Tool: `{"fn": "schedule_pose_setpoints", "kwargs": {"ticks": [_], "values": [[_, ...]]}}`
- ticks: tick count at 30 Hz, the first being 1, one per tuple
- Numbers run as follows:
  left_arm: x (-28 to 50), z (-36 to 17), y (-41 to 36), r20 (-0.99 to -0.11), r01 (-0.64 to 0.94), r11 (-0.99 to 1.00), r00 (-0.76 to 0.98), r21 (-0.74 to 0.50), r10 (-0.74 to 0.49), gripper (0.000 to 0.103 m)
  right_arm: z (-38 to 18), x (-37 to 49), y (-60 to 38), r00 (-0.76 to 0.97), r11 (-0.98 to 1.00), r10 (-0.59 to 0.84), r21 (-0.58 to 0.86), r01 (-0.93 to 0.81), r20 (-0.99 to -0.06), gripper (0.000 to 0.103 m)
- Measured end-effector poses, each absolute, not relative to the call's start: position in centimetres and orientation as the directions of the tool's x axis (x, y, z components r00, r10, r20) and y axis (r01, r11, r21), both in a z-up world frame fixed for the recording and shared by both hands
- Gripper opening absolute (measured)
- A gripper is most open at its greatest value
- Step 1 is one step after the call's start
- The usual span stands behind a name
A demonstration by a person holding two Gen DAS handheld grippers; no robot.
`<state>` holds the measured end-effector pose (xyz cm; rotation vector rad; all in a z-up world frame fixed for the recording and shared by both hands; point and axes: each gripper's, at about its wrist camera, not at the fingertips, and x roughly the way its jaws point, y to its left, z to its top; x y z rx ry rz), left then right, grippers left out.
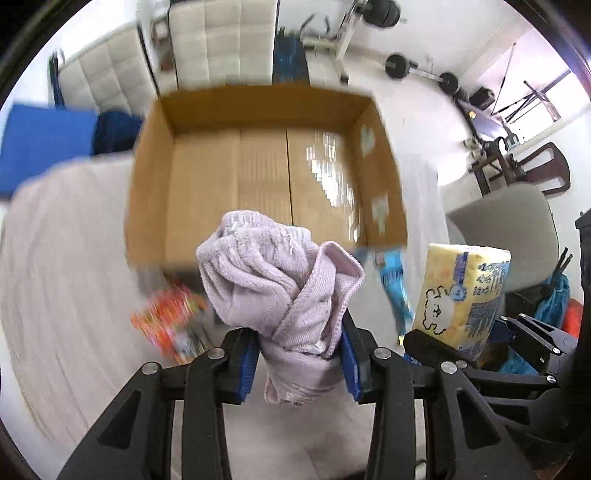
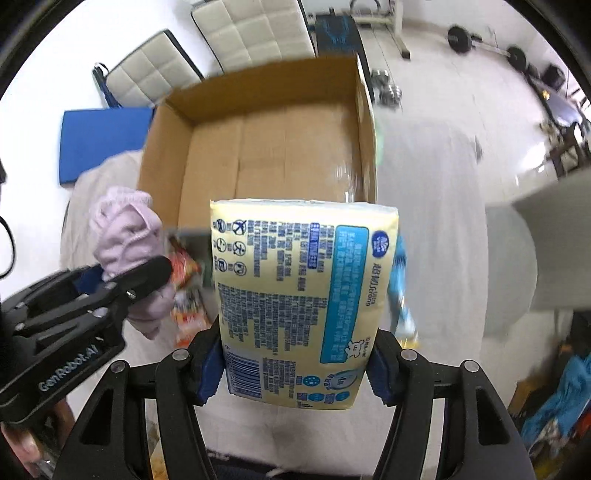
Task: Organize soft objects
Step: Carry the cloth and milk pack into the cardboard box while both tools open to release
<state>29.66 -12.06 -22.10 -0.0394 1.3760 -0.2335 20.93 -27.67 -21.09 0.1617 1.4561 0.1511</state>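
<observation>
My left gripper point(image 1: 297, 354) is shut on a bunched lilac towel point(image 1: 277, 284) and holds it up before an open, empty cardboard box point(image 1: 266, 166). My right gripper point(image 2: 295, 369) is shut on a yellow tissue pack point(image 2: 299, 295) with blue print, held up in front of the same box point(image 2: 266, 155). The tissue pack point(image 1: 461, 295) shows at the right of the left wrist view. The towel point(image 2: 125, 236) and left gripper point(image 2: 122, 284) show at the left of the right wrist view.
The box sits on a pale cloth-covered surface point(image 1: 66, 258). An orange snack packet point(image 1: 166, 321) and a blue packet point(image 1: 395, 288) lie on it near the box. A blue mat point(image 2: 103, 140), white padded chairs point(image 2: 251, 33), a grey chair point(image 1: 509, 229) and barbells point(image 1: 421, 72) stand around.
</observation>
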Motion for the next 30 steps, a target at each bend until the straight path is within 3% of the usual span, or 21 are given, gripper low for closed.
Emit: {"fn": "schedule_pose_setpoints", "kwargs": {"ticks": [9, 30], "values": [[39.7, -22.9, -11.9, -0.964, 0.139, 0.988, 0.248, -0.063, -0.097, 0.035, -20.8, 29.6, -28.0, 0.152, 0.984, 0.175, 0.178, 0.01, -0.973, 0.066], [51.1, -33.3, -11.9, -0.948, 0.044, 0.949, -0.072, -0.312, -0.308, 0.036, -35.2, 39.5, -24.7, -0.03, 0.99, 0.142, 0.142, -0.007, -0.989, 0.066]]}}
